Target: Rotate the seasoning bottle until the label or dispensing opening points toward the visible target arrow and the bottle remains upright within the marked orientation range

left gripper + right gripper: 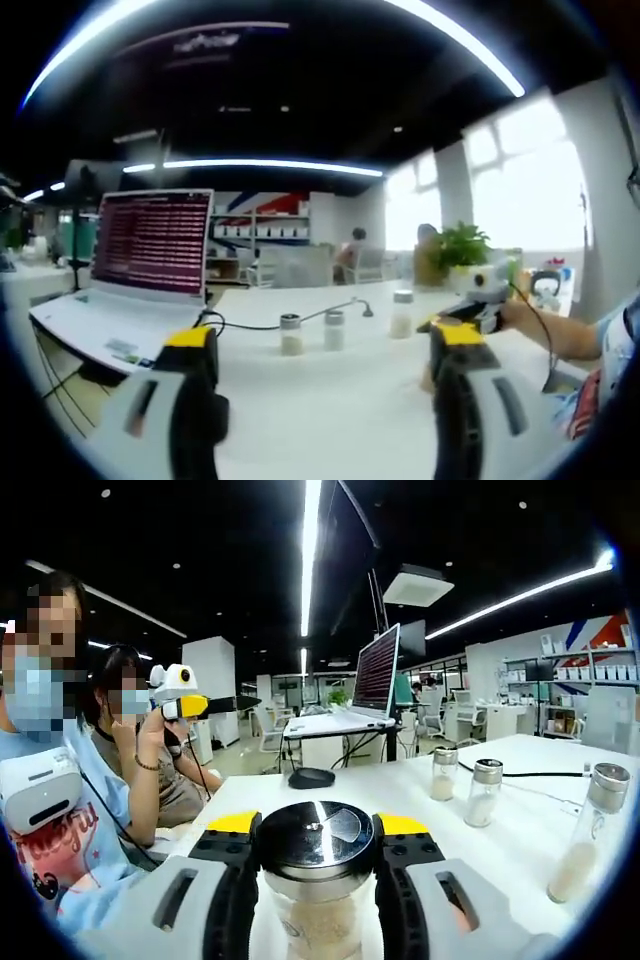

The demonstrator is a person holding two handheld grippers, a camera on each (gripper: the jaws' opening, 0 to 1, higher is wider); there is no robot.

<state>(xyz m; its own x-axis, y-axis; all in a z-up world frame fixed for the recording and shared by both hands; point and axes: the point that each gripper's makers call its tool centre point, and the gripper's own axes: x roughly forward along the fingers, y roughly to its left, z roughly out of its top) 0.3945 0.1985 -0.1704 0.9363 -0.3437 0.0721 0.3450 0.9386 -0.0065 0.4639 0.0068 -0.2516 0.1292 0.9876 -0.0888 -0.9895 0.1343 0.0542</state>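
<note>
From the right gripper view you get the close look: the right gripper (318, 865) has its two jaws drawn in against the sides of a seasoning bottle (318, 880), just under its shiny metal cap, and the bottle stands upright on the white table (520, 845) with pale grains inside. Three more shakers (483, 792) stand apart to the right of it, and a person's hand (150, 742) at the left holds up the other gripper, with the open laptop (372, 680) on a desk behind. The left gripper view gives the wider scene instead: the left gripper (325, 400) has its jaws spread wide with nothing between them, held over the bare tabletop, and three shakers (291, 333) stand in a loose row farther off. A cable (250, 325) runs across the table toward the laptop at the left. Beyond are a potted plant (460, 245), bright windows, shelving and long ceiling light strips under a dark ceiling.
</note>
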